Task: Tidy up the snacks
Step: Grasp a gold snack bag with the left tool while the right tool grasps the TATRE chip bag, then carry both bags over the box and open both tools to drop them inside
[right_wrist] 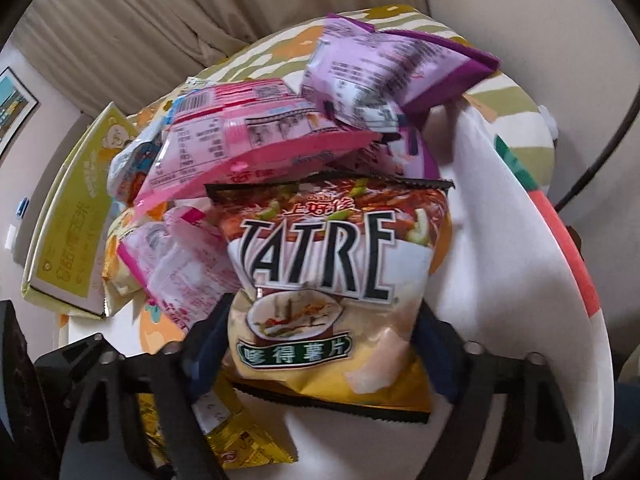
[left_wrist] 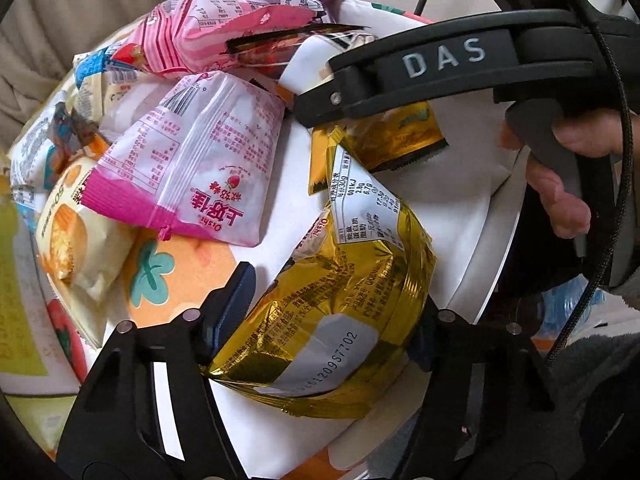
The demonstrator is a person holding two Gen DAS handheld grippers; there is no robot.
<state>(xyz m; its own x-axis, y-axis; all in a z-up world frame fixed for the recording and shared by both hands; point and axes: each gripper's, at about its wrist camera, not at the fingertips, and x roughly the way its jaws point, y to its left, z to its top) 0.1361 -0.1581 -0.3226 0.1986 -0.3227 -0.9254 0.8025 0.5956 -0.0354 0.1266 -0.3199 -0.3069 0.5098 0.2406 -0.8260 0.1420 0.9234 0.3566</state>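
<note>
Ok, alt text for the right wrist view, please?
The right tongs straddle a chip bag marked TATRE, fingers on both its sides. Behind it, pink and purple snack packets are piled on a white tray.

Beige pleated curtain (right_wrist: 132, 36) across the upper left of the right wrist view, hanging in soft vertical folds. Plain pale wall (right_wrist: 500, 8) to its right, evenly lit by dim daylight. Framed picture (right_wrist: 12, 104) at the far left edge on a pinkish-grey wall, with a white wall switch (right_wrist: 11, 238) lower down. Round table (right_wrist: 532, 92) under a cloth printed with green stripes and orange shapes. Same curtain (left_wrist: 100, 4) at upper left in the left wrist view.
</note>
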